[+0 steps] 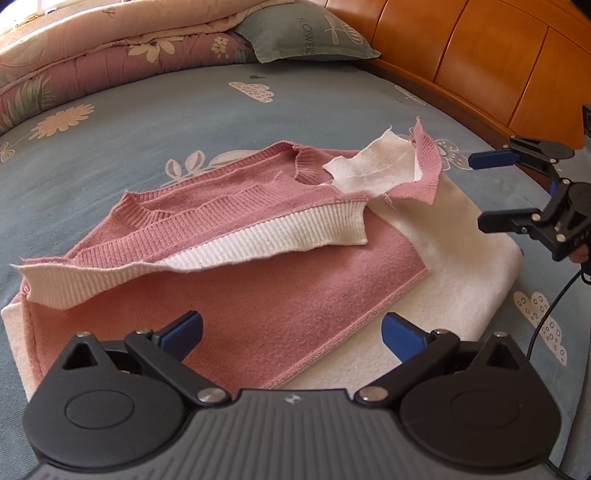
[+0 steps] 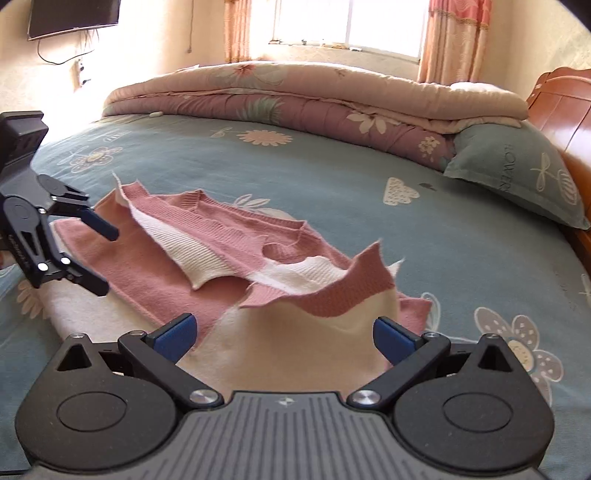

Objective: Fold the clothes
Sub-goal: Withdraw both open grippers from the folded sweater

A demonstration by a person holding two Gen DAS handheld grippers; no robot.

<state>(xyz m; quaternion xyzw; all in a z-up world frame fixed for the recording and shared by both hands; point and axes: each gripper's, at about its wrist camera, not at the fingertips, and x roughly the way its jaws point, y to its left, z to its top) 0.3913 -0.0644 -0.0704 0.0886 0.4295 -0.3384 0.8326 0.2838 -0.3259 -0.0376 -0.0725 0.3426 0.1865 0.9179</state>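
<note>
Sweater: pink and cream knit sweater [image 1: 258, 295] lying partly folded on the bed [image 1: 184, 110], sleeves thrown across the body, ribbed hem and cuffs kinda crumpled on top.
Left tool: left tool [image 1: 291, 334] wide open, blue pads spread apart, nothing in it, hovering over the near edge of the sweater.
Right tool: right tool [image 2: 284, 334] also wide open and empty, sitting just over the cream part of the sweater, by a raised pink ribbed edge.
Only in the left view: the wooden headboard [image 1: 480, 62] curving along the right side, plus the right tool seen from the side with a cable [image 1: 546, 314] trailing off it.
Only in the right view: sunny window [image 2: 351, 26] with curtains [image 2: 456, 37], a TV [image 2: 74, 16] on the wall, and the left tool side-on at the left edge.
Both views: rolled floral quilt [image 2: 295, 92] and a grey-green pillow [image 2: 517, 170] at the far end of the bed.
</note>
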